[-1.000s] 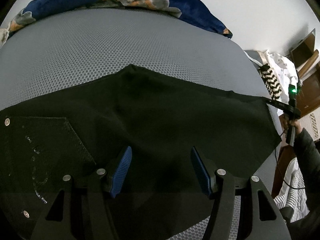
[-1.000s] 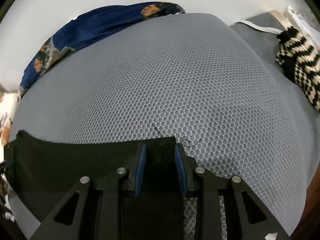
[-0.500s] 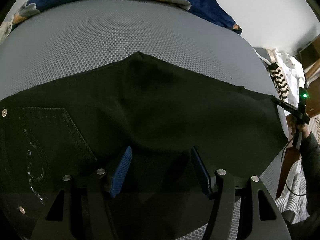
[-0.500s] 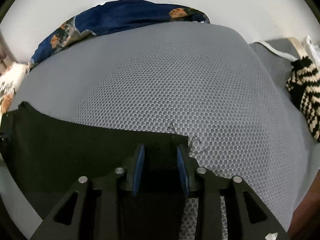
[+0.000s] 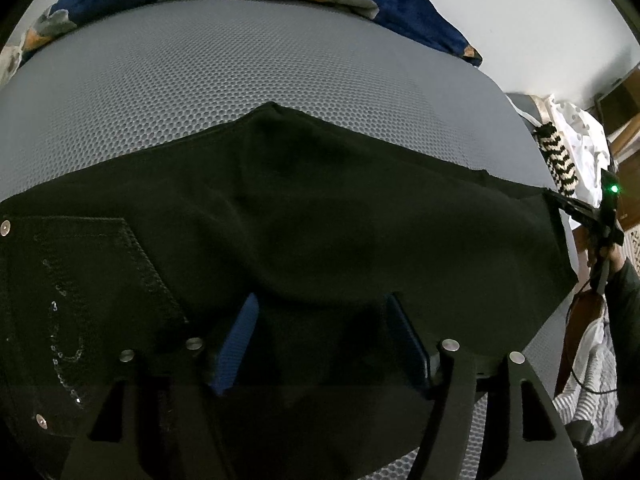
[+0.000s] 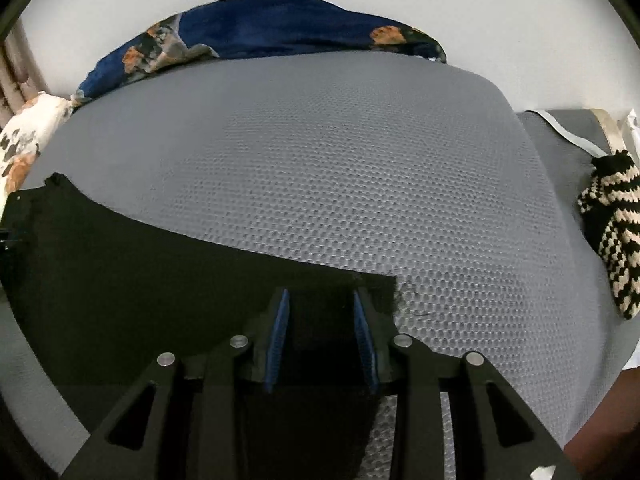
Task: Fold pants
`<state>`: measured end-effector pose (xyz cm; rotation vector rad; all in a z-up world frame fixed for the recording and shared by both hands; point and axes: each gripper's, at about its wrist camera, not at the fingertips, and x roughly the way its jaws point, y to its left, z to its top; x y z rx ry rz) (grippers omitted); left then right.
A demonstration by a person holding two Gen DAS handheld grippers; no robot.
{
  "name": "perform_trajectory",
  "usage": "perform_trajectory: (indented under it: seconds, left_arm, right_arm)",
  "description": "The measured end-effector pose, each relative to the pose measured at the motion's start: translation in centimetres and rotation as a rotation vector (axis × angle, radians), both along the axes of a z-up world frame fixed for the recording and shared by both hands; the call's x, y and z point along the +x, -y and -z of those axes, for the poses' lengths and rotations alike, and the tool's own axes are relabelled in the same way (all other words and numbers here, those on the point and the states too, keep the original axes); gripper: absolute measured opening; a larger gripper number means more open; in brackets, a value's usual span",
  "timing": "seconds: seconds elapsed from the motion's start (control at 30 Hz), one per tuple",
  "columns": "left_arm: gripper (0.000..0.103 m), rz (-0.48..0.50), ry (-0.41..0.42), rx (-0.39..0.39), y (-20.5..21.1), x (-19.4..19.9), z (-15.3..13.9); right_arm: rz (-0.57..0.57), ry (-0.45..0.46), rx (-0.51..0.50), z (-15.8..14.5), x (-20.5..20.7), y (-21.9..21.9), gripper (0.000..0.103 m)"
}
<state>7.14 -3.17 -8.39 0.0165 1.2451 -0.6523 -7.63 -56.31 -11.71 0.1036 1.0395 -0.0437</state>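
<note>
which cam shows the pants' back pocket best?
Left wrist: the stitched pocket on the pants lies in full view, left of the fingers. Right wrist shows only plain black cloth around the hem corner; no pocket.

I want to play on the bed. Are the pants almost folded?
Not yet. Done: the pants lie spread over the grey mat, pocket up. In hand: the right tool holds the hem corner; the left tool is open around a fabric ridge. Left: no cross fold shows yet.
</note>
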Motion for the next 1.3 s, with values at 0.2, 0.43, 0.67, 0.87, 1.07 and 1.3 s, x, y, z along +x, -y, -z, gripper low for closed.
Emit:
perform_trajectory:
  seconds: [0.2, 0.43, 0.67, 0.87, 1.07, 1.3]
  left_arm:
    - [0.071, 0.004, 0.009, 0.006, 0.1, -0.2, 0.0]
    - [0.074, 0.008, 0.013, 0.008, 0.3, -0.3, 0.0]
    - [0.074, -0.013, 0.007, -0.001, 0.2, -0.4, -0.1]
    - [0.074, -0.041, 0.028, -0.008, -0.1, -0.4, -0.7]
    - [0.074, -0.04, 0.076, -0.056, -1.0, -0.5, -2.1]
    - [0.074, -0.064, 0.059, -0.04, -2.8, 0.4, 0.0]
  right_arm:
    - [0.048, -0.017, 0.136, 0.8, 0.2, 2.0, 0.031]
    - [0.029, 0.001, 0.254, 1.1, 0.1, 2.3, 0.027]
    - [0.188, 0.06, 0.286, 1.1, 0.4, 2.9, 0.003]
    - [0.361, 0.155, 0.079, -1.5, -1.2, -0.3, 0.002]
    - [0.438, 0.184, -0.016, -2.9, -0.7, -0.9, 0.001]
    - [0.505, 0.08, -0.051, 0.8, 1.0, -0.2, 0.002]
